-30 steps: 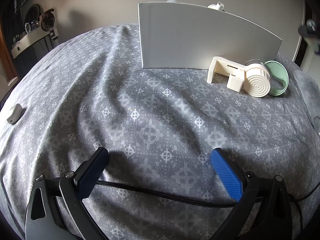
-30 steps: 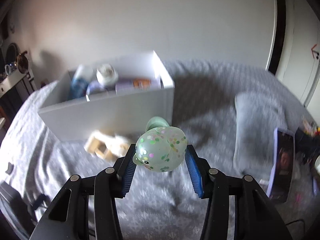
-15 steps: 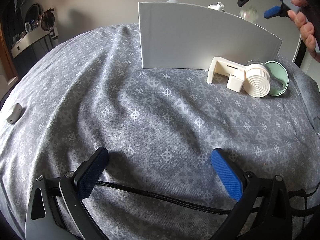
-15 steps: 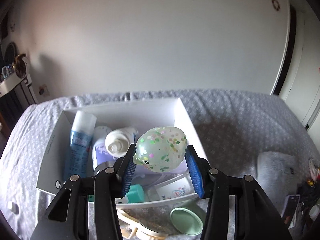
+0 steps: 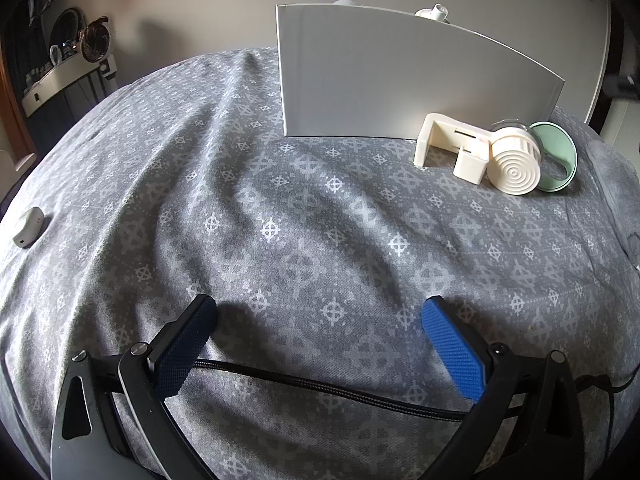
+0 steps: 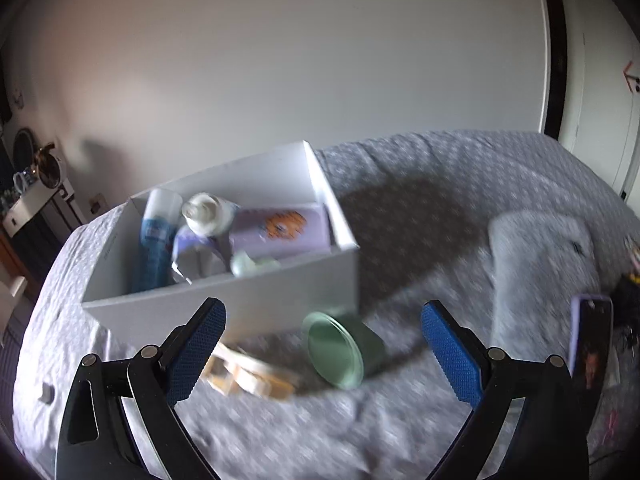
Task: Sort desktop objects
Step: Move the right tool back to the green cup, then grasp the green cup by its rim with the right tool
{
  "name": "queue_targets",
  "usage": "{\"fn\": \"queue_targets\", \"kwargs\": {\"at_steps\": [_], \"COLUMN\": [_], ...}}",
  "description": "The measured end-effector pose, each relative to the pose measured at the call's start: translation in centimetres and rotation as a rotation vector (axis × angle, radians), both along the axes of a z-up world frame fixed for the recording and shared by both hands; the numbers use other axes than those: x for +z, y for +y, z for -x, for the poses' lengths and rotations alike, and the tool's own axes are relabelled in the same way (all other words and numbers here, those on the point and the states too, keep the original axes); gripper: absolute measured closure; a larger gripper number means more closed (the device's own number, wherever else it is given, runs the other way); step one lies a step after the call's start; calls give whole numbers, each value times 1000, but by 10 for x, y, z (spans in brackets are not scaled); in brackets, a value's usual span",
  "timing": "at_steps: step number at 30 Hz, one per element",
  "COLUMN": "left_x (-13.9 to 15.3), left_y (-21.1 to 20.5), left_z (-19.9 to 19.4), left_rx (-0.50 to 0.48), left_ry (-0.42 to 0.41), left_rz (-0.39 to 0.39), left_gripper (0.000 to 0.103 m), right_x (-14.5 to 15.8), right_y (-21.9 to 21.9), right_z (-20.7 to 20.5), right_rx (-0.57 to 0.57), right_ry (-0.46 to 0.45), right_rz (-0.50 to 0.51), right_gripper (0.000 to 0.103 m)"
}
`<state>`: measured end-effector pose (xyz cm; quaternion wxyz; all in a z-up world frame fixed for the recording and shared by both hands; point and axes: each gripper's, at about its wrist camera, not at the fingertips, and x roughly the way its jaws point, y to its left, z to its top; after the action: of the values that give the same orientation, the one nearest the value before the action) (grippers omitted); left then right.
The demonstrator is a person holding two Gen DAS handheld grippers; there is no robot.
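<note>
My right gripper (image 6: 322, 330) is spread wide and empty above the near wall of the box (image 6: 224, 300), with the green cup (image 6: 340, 350) lying on its side just in front of that wall. I'd drop straight over the cup and pinch across its body, clear of the cream holder (image 6: 248, 372) to its left. My left gripper (image 5: 318, 322) rests agape on the cloth (image 5: 280, 208), well short of everything.

Left gripper (image 5: 318, 344) is held low over the bed, jaws spread wide, nothing gripped between the blue pads (image 5: 454, 354). Right gripper (image 6: 322, 346) is held higher, tilted down, jaws likewise spread wide and empty. Right wrist view is motion-blurred. No hand or arm is seen in either view.
</note>
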<state>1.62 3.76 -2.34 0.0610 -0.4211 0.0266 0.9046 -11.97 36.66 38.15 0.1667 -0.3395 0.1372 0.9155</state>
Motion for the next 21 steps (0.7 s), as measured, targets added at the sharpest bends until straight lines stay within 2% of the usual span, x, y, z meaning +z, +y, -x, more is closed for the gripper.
{"fn": "queue_targets", "kwargs": {"at_steps": [5,8,11,13,16,19,21], "left_x": [0,0,0,0,0,0,0], "left_y": [1,1,1,0,0,0,0], "left_z": [0,0,0,0,0,0,0], "left_rx": [0,0,0,0,0,0,0], "left_ry": [0,0,0,0,0,0,0], "left_rz": [0,0,0,-1,-1,0,-1], "left_gripper": [0,0,0,0,0,0,0], "right_x": [-35,-45,-40,-39,-52,-76,-90], "right_y": [40,50,37,26,20,27,29], "right_z": [-40,-38,-17,5,44,71,79], "right_rx": [-61,-64,-4,55,52,26,32], "right_ry": [-80,-92,-64,-80,-189,-286,-311], "right_rz": [70,173,175,146,72,86,107], "right_gripper": [4,4,4,4,4,5,14]}}
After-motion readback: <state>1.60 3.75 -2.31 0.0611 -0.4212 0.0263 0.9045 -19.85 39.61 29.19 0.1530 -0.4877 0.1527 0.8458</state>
